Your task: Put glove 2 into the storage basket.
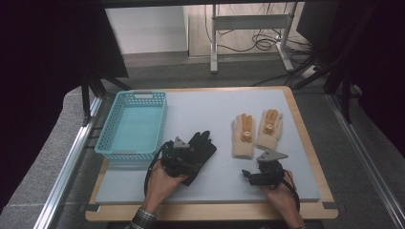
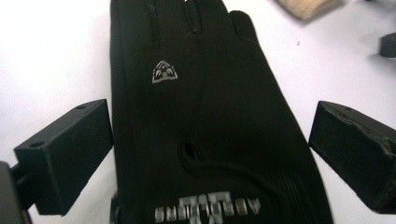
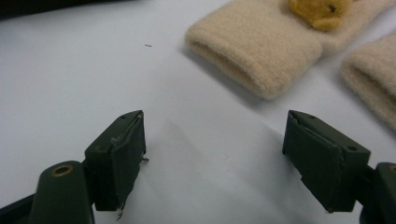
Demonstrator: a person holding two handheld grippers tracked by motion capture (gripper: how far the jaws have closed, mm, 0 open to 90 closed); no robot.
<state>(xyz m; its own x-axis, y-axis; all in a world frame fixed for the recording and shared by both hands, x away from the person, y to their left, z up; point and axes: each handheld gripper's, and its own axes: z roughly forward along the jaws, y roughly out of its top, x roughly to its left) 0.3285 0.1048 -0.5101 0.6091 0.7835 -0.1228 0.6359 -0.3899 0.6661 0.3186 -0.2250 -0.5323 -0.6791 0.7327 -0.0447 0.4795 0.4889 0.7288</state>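
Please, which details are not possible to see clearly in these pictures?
- Black glove: high view, the left tool covers its cuff end.
- Glove's lettering: left gripper view, blurred, unreadable.
- Cream gloves: right gripper view, fingers cut off by the top edge.
- Orange figure on them: high view, too small to identify.

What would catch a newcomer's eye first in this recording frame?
Probably the black glove lying flat near the table's middle, with the left tool spread open on either side of it, not pressing it. Next, the pair of cream gloves with orange trim to the right, just beyond the open right tool, and the turquoise basket at the left edge.
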